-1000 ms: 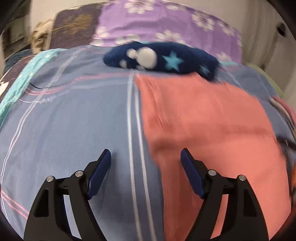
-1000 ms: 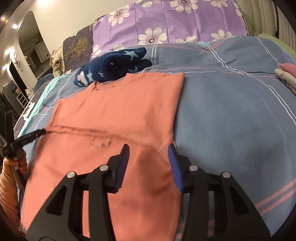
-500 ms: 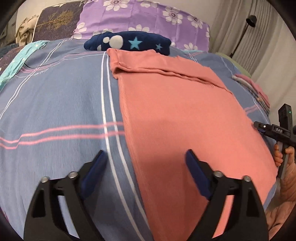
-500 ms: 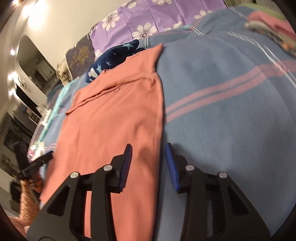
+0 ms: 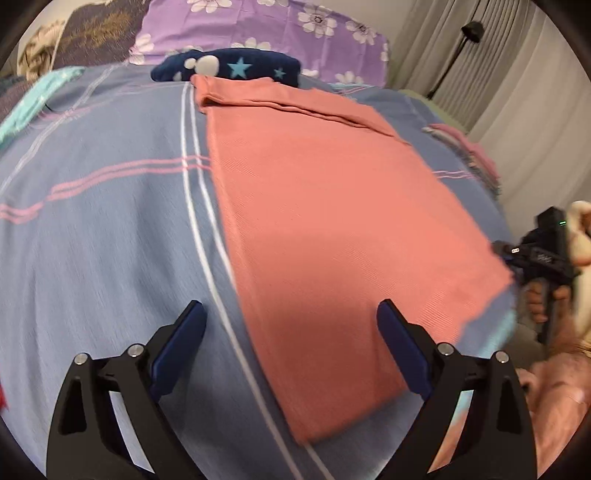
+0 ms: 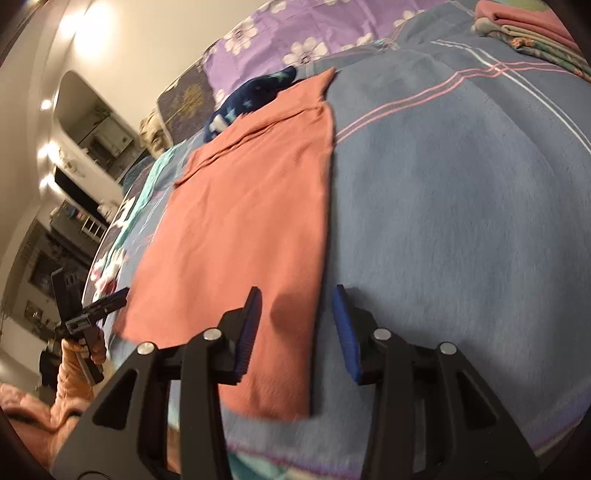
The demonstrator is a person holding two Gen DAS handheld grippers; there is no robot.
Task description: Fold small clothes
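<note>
Both tongs pulled back to near hem of salmon shirt [image 5: 332, 221] on bed [image 5: 103, 229]; left tongs [image 5: 290, 343] just widened, right tongs [image 6: 297, 328] half-open, nothing gripped; lengthwise fold judged next.

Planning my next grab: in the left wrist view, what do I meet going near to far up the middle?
left gripper → salmon garment → navy star-print cloth → purple flowered pillow

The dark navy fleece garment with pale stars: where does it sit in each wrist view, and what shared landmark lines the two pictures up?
Left wrist: dark navy fleece garment with pale stars sits top centre, just beyond the far end of the salmon-pink ribbed cloth.
Right wrist: it lies upper left of centre, partly hidden behind the same cloth.
Shared landmark: purple flowered pillow behind it.
</note>
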